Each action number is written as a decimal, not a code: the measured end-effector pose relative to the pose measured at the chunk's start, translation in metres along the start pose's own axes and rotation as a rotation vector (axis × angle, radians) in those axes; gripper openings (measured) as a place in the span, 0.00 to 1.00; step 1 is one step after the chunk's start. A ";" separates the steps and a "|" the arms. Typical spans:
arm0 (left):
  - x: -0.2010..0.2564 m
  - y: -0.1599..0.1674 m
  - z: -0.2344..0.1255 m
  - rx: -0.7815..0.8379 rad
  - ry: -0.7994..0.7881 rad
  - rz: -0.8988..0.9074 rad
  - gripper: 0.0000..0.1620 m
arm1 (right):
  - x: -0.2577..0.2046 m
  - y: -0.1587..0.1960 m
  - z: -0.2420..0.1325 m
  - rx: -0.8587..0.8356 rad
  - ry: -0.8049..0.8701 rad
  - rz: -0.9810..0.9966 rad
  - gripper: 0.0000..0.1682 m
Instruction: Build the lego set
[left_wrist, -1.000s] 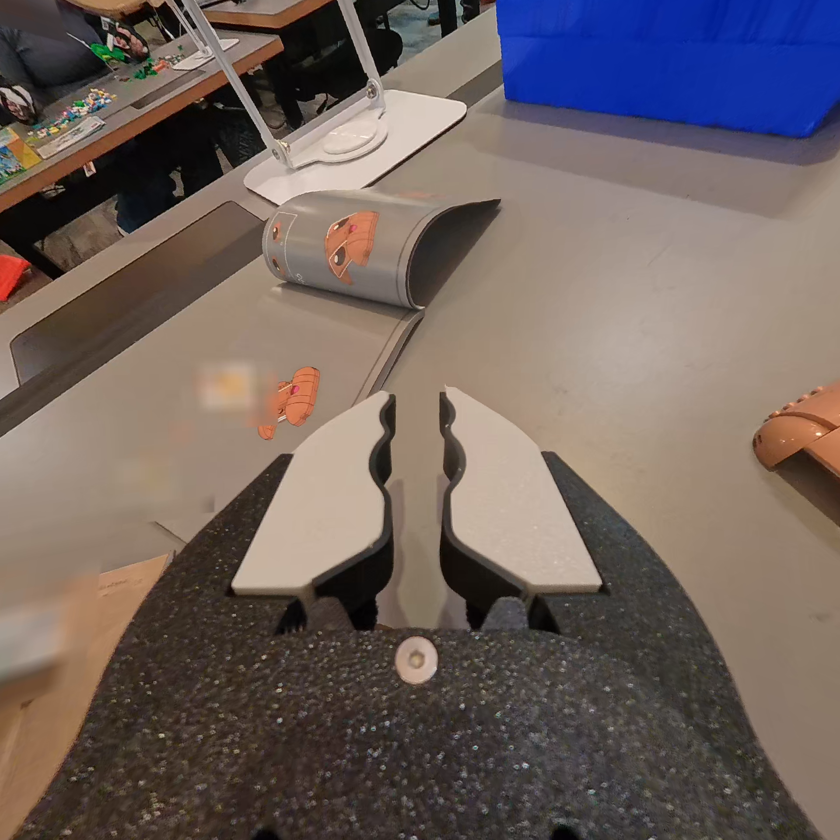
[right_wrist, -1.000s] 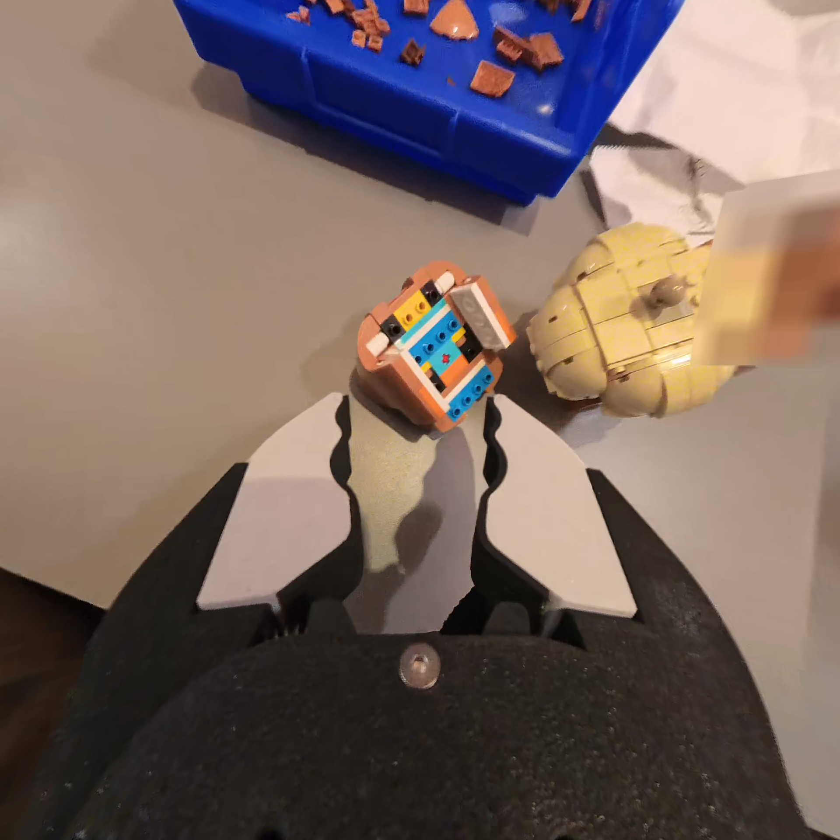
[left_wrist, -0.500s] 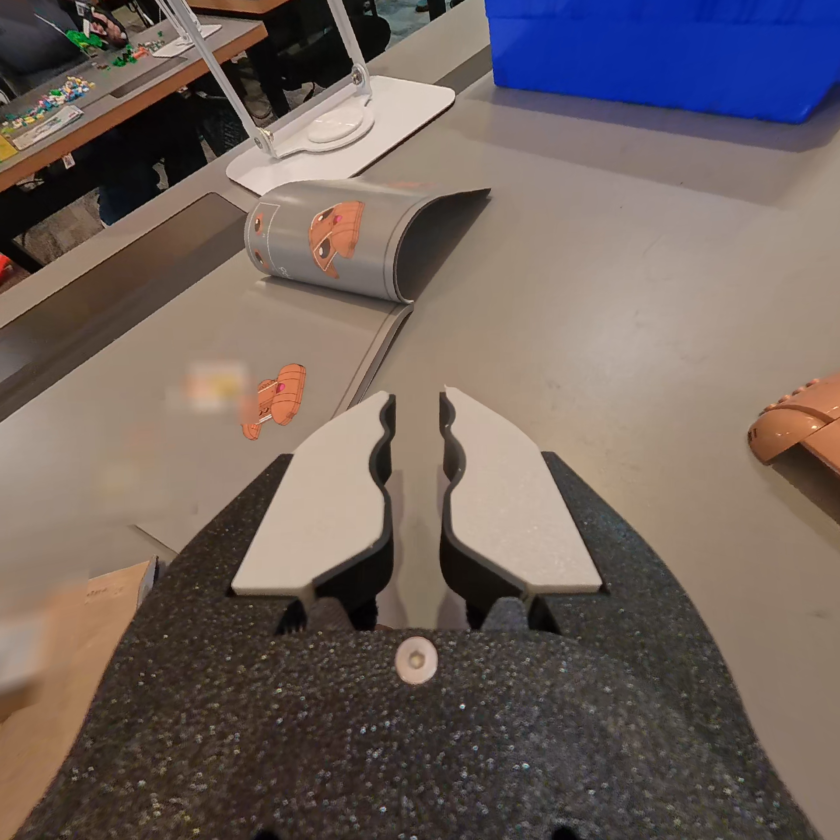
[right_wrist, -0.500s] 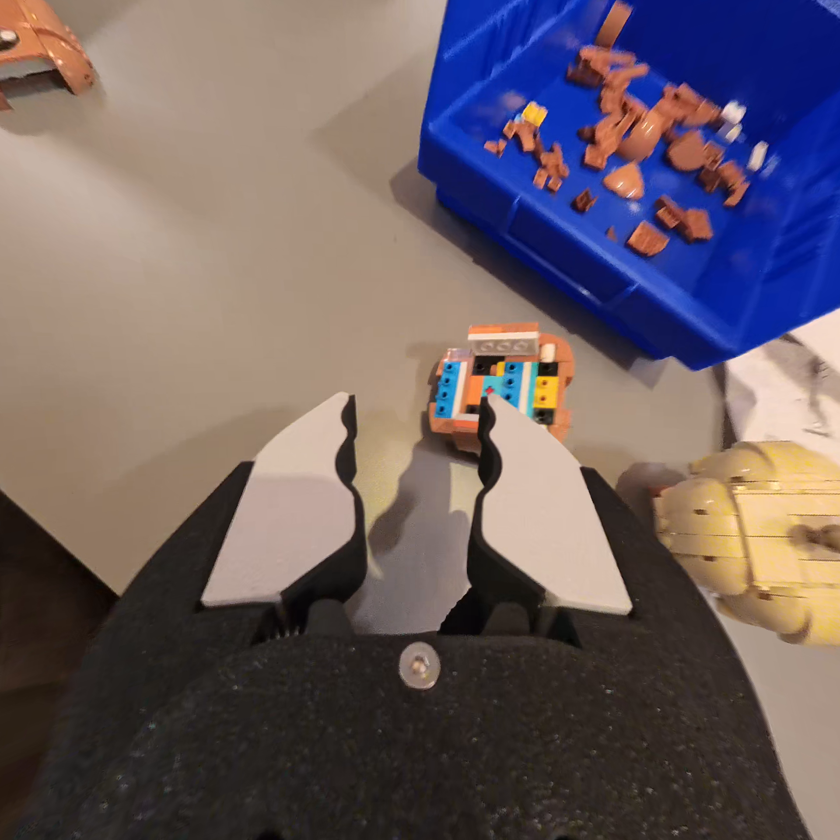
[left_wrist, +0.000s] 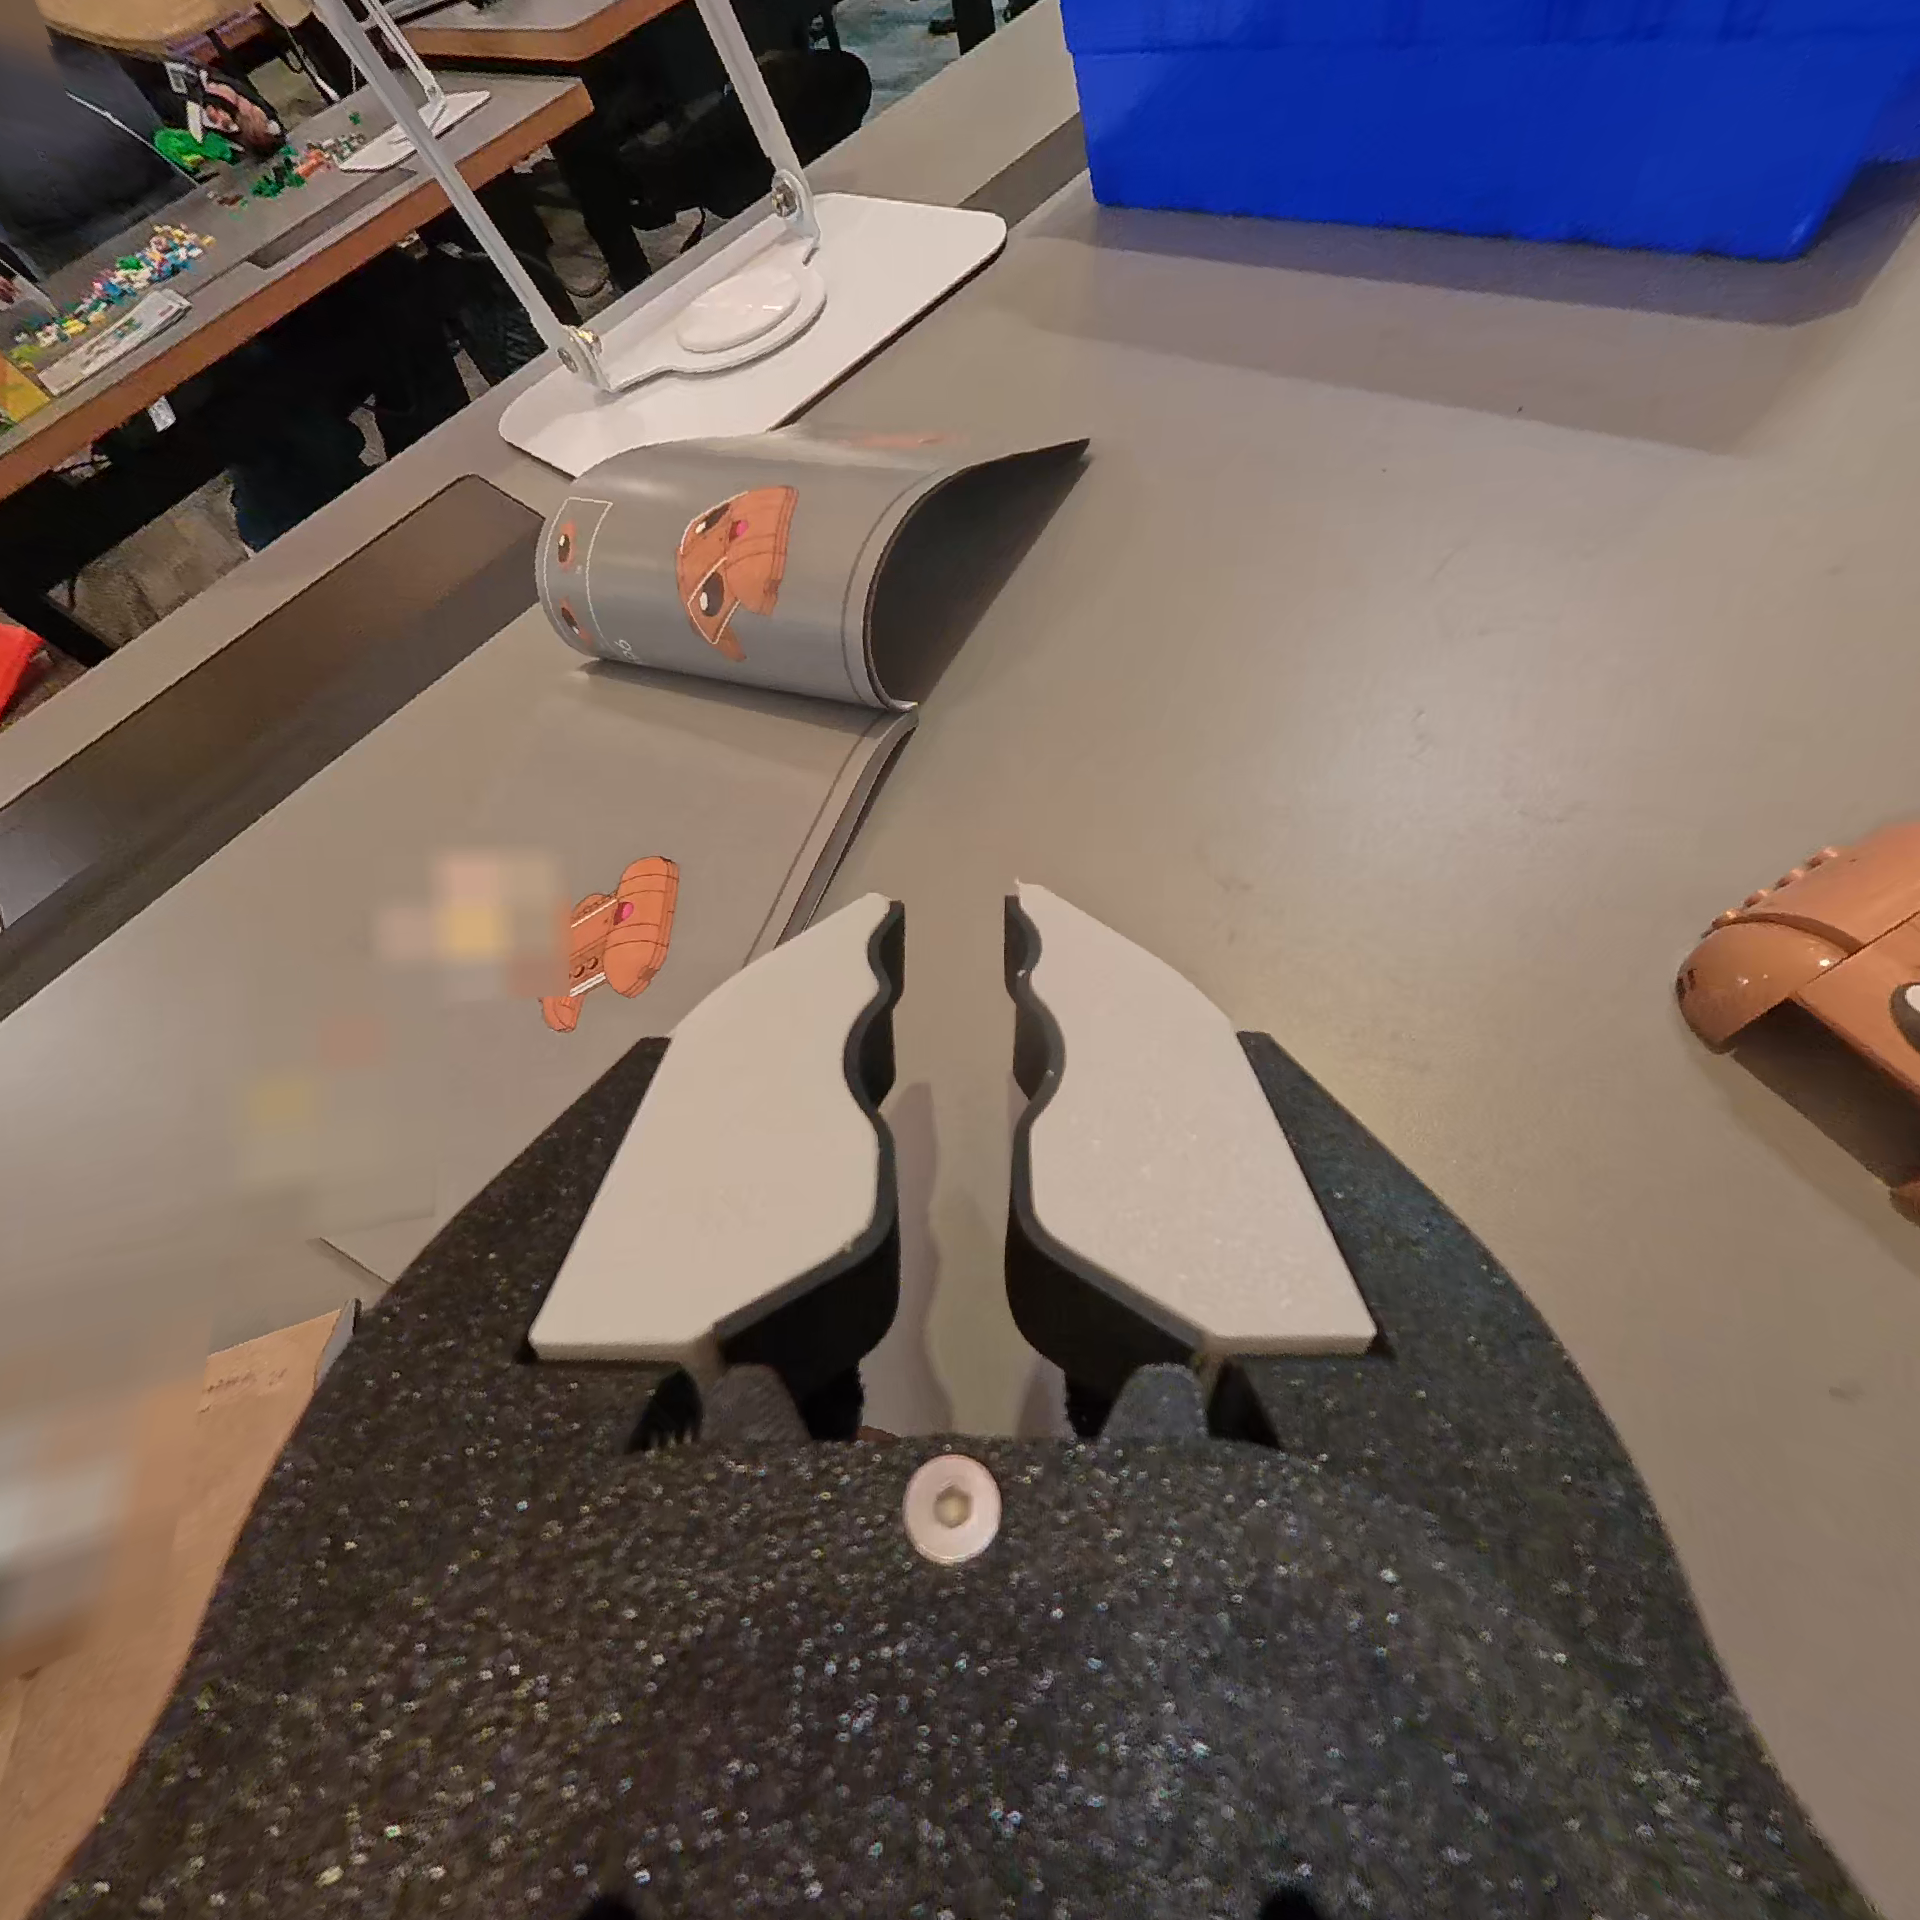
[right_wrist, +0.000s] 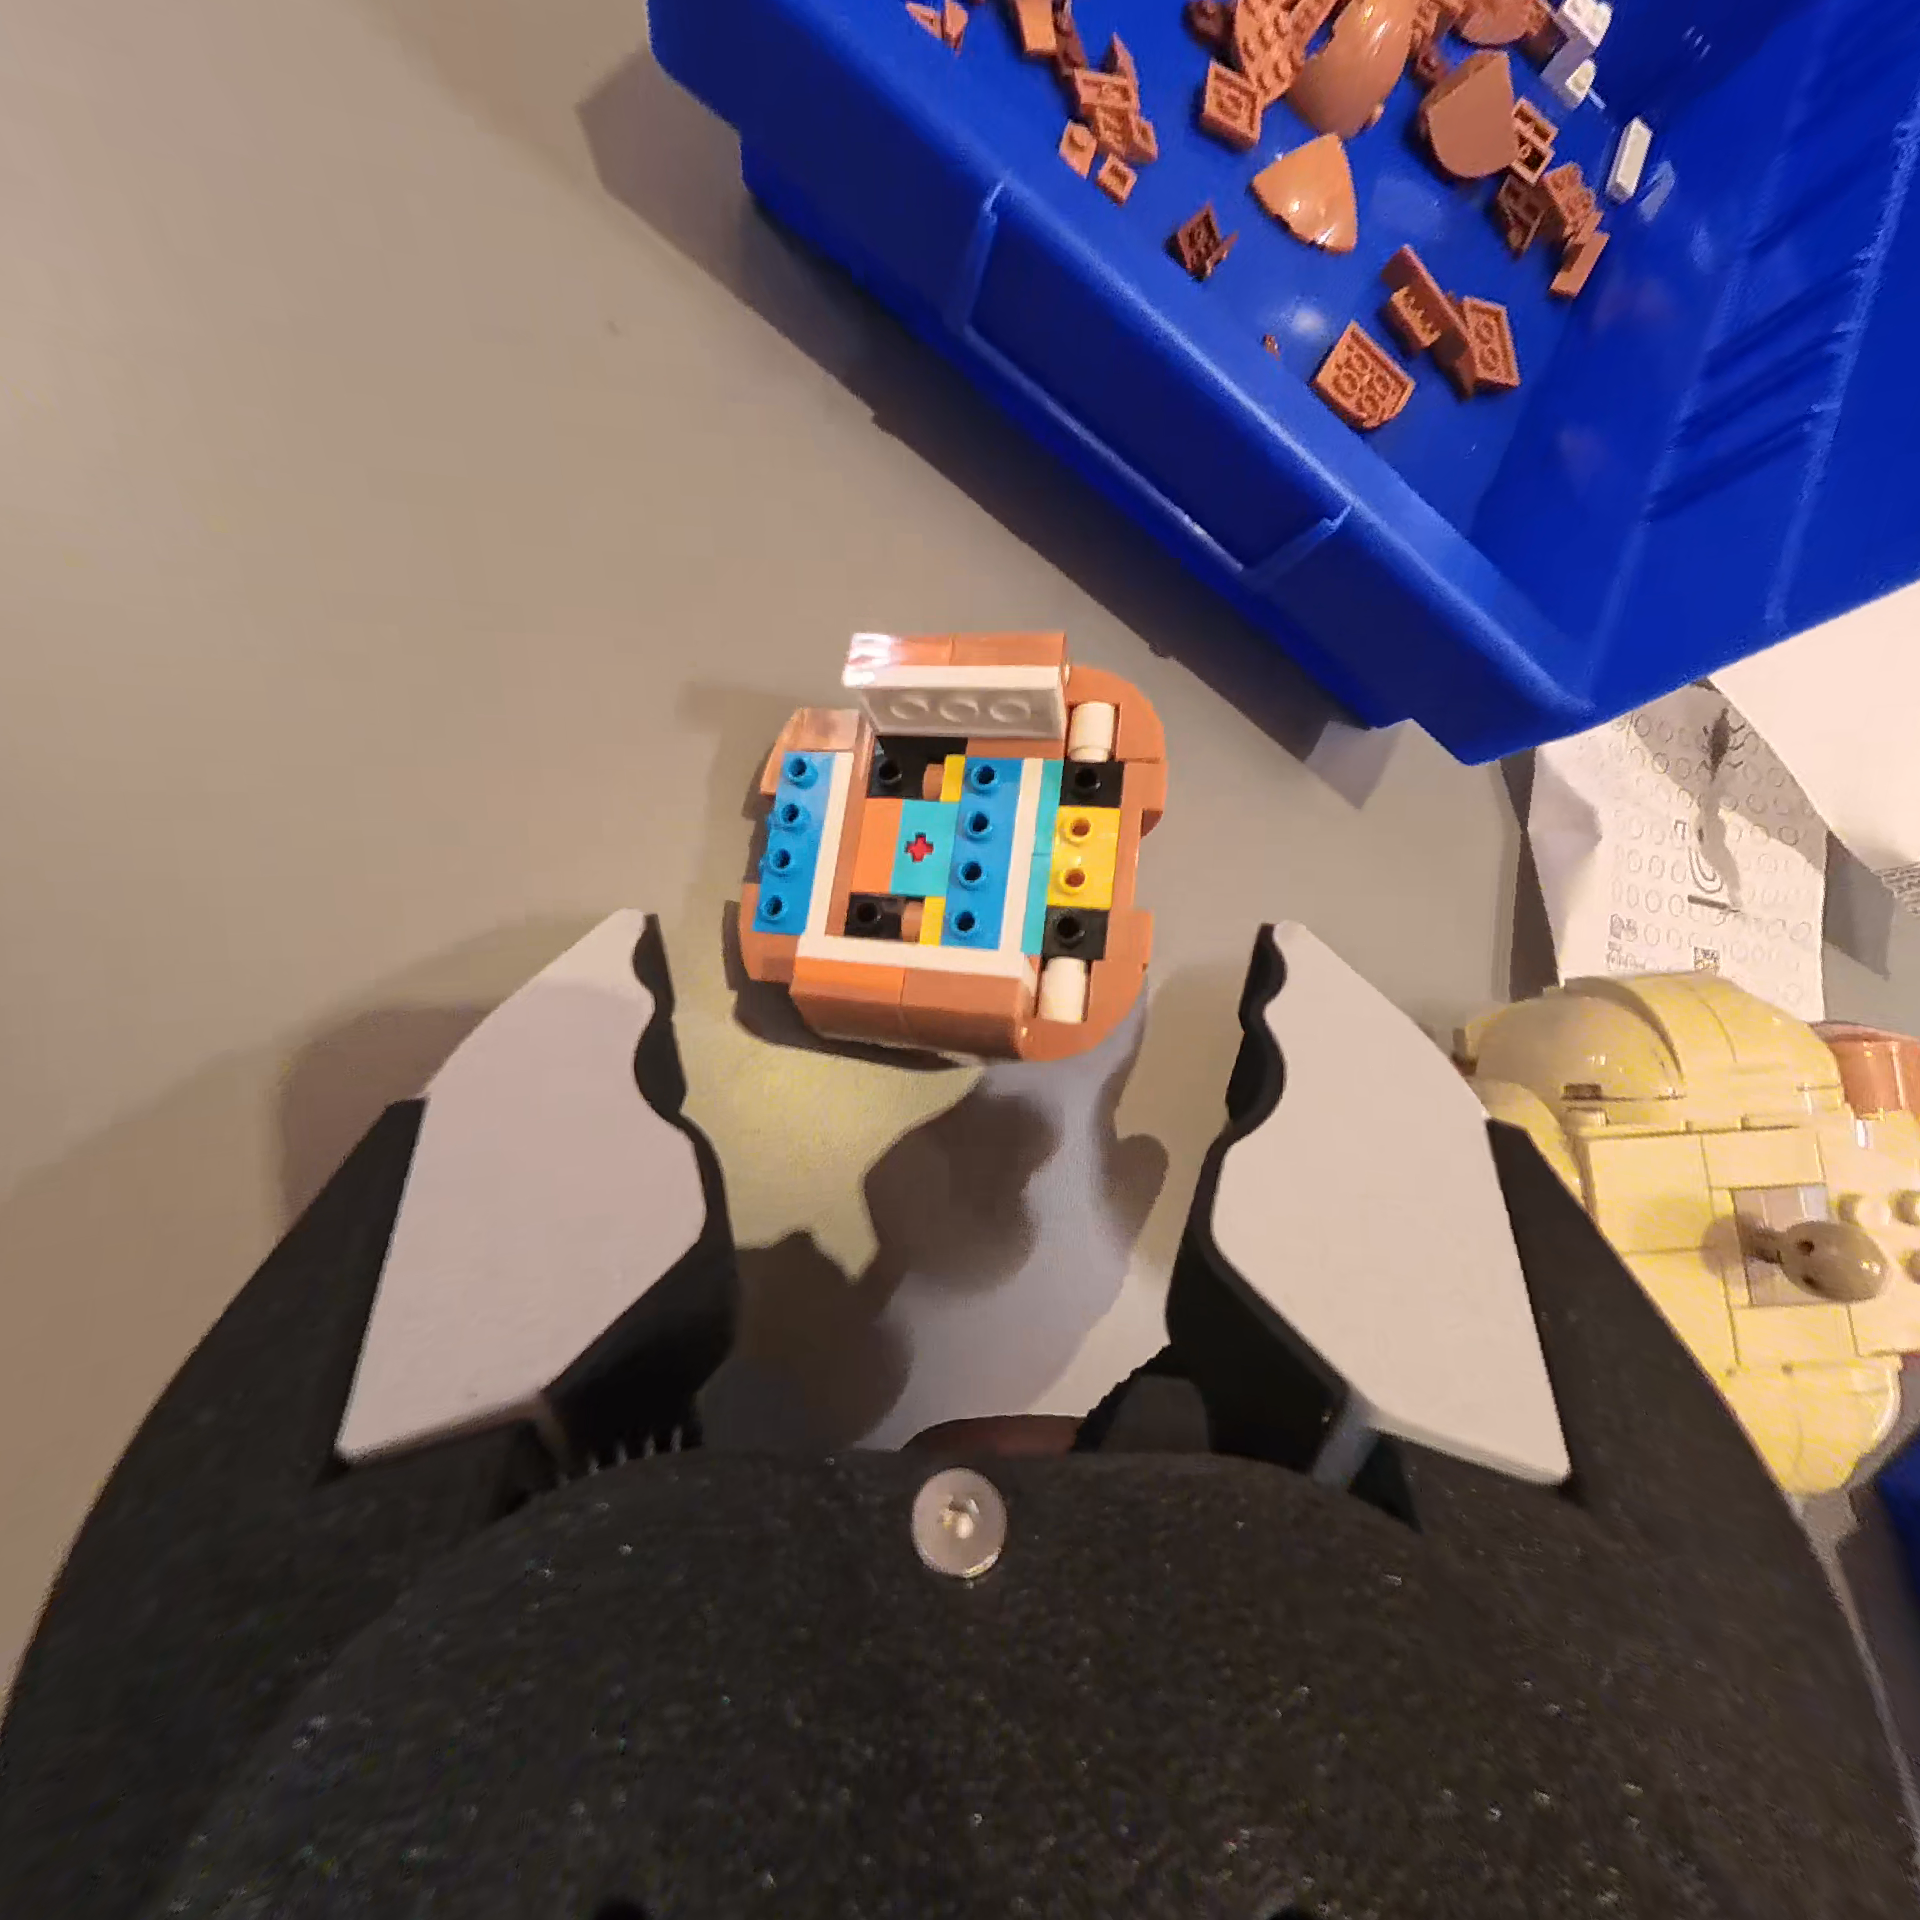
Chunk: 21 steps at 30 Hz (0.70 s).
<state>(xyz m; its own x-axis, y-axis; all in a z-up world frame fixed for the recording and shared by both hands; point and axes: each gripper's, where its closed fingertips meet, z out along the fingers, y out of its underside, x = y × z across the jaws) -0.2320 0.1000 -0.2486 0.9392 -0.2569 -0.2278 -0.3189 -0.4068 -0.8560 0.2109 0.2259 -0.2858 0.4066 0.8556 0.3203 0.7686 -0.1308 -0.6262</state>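
Observation:
In the right wrist view, a small brown lego block (right_wrist: 935, 852) with blue, yellow, white and black studs on top lies on the grey table. My right gripper (right_wrist: 954, 925) is wide open, with its fingertips either side of the block's near edge and not touching it. A tan domed lego build (right_wrist: 1662, 1195) sits just right of the right finger. A blue bin (right_wrist: 1143, 343) behind holds several loose brown pieces (right_wrist: 1361, 384). In the left wrist view, my left gripper (left_wrist: 954, 899) is narrowly open and empty over bare table, beside the open instruction booklet (left_wrist: 748, 582).
A brown curved lego assembly (left_wrist: 1808, 987) lies at the right edge of the left wrist view. A white lamp base (left_wrist: 769, 312) and the blue bin (left_wrist: 1455, 125) stand at the back. Crumpled white paper (right_wrist: 1704, 831) lies right of the bin. Brown cardboard (left_wrist: 239, 1455) lies near left. About 45 centimetres separates my left fingertips from my right.
My right gripper has opened much wider and swung back over the brown block, which now sits between its tips. The left gripper has barely moved.

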 end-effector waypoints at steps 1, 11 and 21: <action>0.000 0.000 0.000 0.000 0.000 0.002 0.11 | 0.002 -0.001 0.002 -0.002 0.002 0.001 0.60; 0.008 -0.001 0.003 0.002 0.024 0.009 0.11 | -0.004 -0.016 0.010 0.051 -0.155 0.293 0.45; 0.030 -0.012 0.005 0.037 0.101 0.025 0.11 | -0.052 -0.070 0.004 0.260 -0.658 0.862 0.40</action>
<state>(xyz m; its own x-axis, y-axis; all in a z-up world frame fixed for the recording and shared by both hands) -0.1992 0.1011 -0.2479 0.9127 -0.3545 -0.2030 -0.3355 -0.3667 -0.8677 0.1343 0.1926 -0.2619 0.3539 0.6374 -0.6844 0.1969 -0.7661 -0.6118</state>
